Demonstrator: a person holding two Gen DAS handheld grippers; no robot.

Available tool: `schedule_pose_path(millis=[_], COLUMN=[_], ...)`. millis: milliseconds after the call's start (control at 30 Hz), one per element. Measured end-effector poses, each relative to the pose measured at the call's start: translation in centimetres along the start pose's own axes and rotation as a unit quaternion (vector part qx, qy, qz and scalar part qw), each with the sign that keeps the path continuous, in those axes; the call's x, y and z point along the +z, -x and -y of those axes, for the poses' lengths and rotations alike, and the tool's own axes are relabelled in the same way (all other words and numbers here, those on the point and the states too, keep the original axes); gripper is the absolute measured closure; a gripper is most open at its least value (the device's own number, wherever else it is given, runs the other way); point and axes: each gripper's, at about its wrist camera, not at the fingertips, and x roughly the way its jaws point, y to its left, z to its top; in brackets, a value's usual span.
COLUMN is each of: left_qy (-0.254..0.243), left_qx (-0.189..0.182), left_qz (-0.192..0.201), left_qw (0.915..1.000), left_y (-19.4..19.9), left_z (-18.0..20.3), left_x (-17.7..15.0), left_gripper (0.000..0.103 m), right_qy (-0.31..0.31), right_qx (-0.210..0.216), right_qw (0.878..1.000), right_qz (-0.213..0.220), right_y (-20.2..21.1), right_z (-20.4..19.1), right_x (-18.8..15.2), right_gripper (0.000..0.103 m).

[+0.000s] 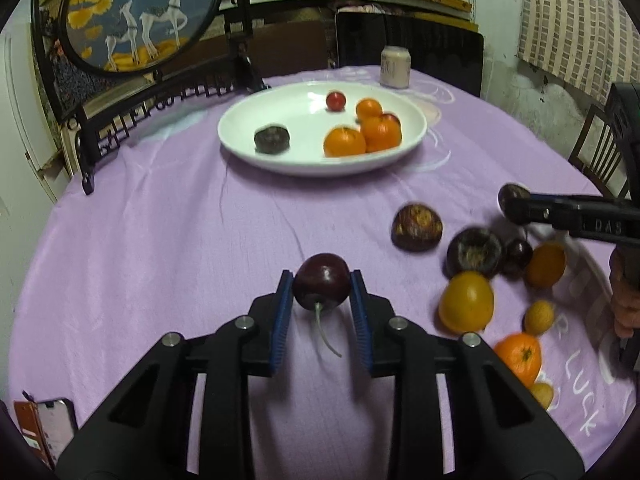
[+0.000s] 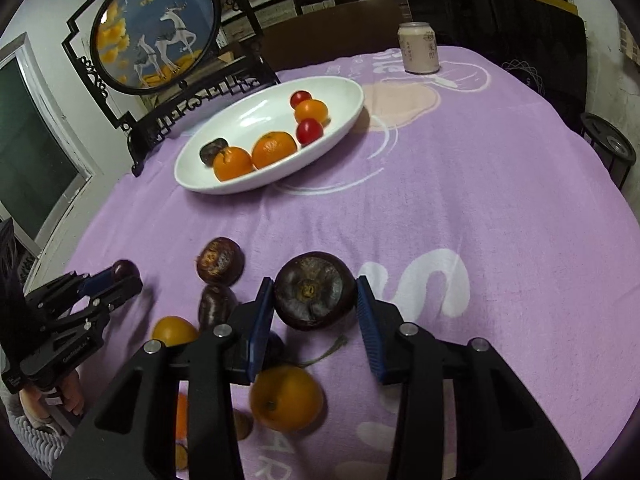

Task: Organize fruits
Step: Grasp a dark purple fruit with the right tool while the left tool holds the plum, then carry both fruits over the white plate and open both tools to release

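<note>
Left gripper (image 1: 322, 286) pinches a dark cherry (image 1: 322, 282) at the fingertips, above the purple tablecloth (image 1: 160, 260). Right gripper (image 2: 316, 300) clamps a dark brown round fruit (image 2: 315, 290). White plate (image 1: 248, 120) sits well apart; both tip-only grips risk rolling fruit dropping mid-carry.

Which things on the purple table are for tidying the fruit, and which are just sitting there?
For the job:
- left gripper holding a dark cherry
- right gripper holding a dark round fruit
- white plate with fruit already in it
- loose oranges and dark fruits on the cloth

Just lying about:
- drink can
- deer picture stand
- phone
</note>
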Motion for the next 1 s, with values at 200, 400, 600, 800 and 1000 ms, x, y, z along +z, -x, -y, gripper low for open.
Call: schedule_pose_path(millis=[200,400,600,800,1000], left_qy=[0.021,0.048,0.062,0.074,0.071], left_qx=[0.003,0.0,0.012,0.013,0.015], left_qz=[0.017,0.023,0.009,-0.011,-0.018], left_qw=[0.9996,0.9986,0.998,0.9971,0.9972], left_y=[-1.0,-4.8,-10.5,-15.3,-16.6], left_z=[-2.1,-3.7,-5.1,-6.4,-6.4], left_x=[5.5,11.4,14.7,16.0,15.6], left_gripper=[0.074,0.074,0.074,0.074,0.048], right_qy=[0.001,0.007,0.011,0.02,0.027], right_qx=[0.024,0.034,0.038,0.027,0.038], right_qw=[1.0,0.999,0.999,0.999,0.998], right_qz=[0.001,0.009,-0.013,-0.034,-0.043], right_y=[0.0,-1.9,-6.9,-11.6,-13.5], right_z=[-0.8,-2.1,-3.2,-3.6,-3.9], right_x=[3.7,9.6,13.2,15.5,15.9], right_gripper=[0.062,0.062,0.062,0.062,0.049])
